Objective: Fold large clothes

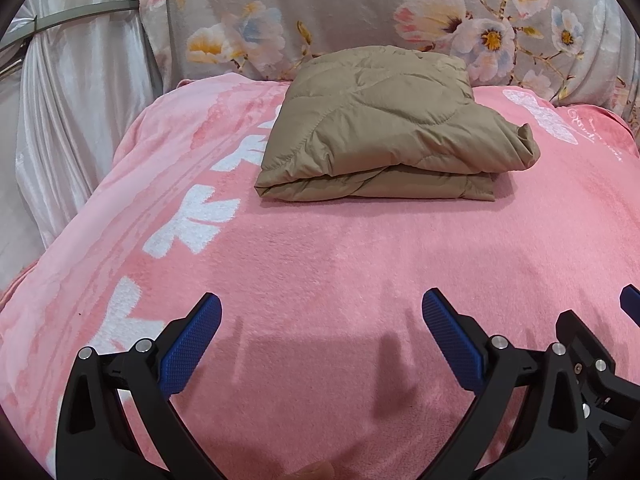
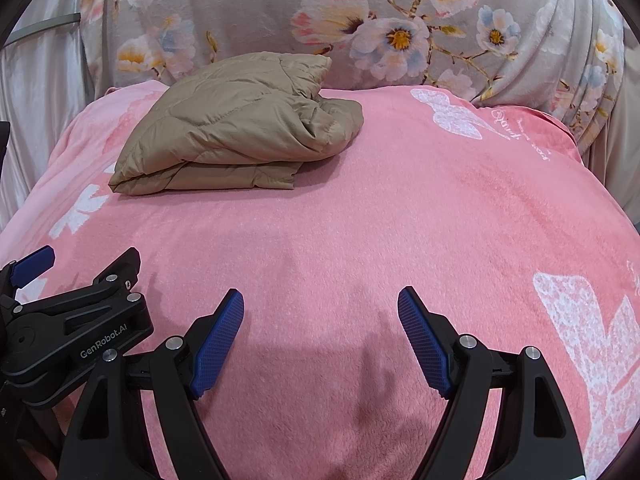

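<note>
A tan quilted jacket [image 1: 384, 132] lies folded into a thick rectangle on the pink blanket [image 1: 320, 248], at its far side; it also shows in the right wrist view [image 2: 236, 128], far left. My left gripper [image 1: 322, 304] is open and empty, held low over the blanket well short of the jacket. My right gripper [image 2: 320, 300] is open and empty too, beside the left one. The right gripper's body shows at the left wrist view's right edge [image 1: 592, 344]; the left gripper's body shows at the right wrist view's left edge [image 2: 72, 320].
The pink blanket [image 2: 400, 200] has white butterfly prints. A grey floral cover [image 1: 360, 12] rises behind it. A pale satin curtain [image 1: 80, 100] hangs at the left.
</note>
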{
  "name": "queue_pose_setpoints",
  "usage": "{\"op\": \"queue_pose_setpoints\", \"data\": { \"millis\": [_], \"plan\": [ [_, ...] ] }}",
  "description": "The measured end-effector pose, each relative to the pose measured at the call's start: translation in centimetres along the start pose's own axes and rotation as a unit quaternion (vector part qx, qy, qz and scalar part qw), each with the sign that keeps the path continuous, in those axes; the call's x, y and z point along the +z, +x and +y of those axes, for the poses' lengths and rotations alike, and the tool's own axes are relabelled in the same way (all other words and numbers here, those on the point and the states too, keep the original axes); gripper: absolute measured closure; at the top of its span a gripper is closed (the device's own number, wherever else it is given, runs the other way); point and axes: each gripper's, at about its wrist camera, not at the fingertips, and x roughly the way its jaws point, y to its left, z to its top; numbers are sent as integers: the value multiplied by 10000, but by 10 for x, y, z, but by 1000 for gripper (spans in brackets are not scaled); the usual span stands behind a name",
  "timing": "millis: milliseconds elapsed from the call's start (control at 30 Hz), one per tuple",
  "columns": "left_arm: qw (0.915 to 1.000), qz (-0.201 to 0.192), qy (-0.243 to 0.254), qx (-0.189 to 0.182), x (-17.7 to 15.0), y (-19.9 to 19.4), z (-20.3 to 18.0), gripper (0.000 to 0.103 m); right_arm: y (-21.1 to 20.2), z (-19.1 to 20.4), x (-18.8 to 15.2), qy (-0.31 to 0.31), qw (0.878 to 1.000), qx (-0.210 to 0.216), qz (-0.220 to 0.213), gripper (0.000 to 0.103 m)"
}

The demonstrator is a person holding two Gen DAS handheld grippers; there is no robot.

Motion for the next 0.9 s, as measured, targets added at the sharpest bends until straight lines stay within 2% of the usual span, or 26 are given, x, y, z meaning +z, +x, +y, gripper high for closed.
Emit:
{"op": "queue_pose_setpoints", "data": {
  "millis": [900],
  "plan": [
    [9999, -74, 11, -132, 0, -3, -1, 6, 0, 1, 0, -13, 10000, -17, -8, 26]
  ]
}}
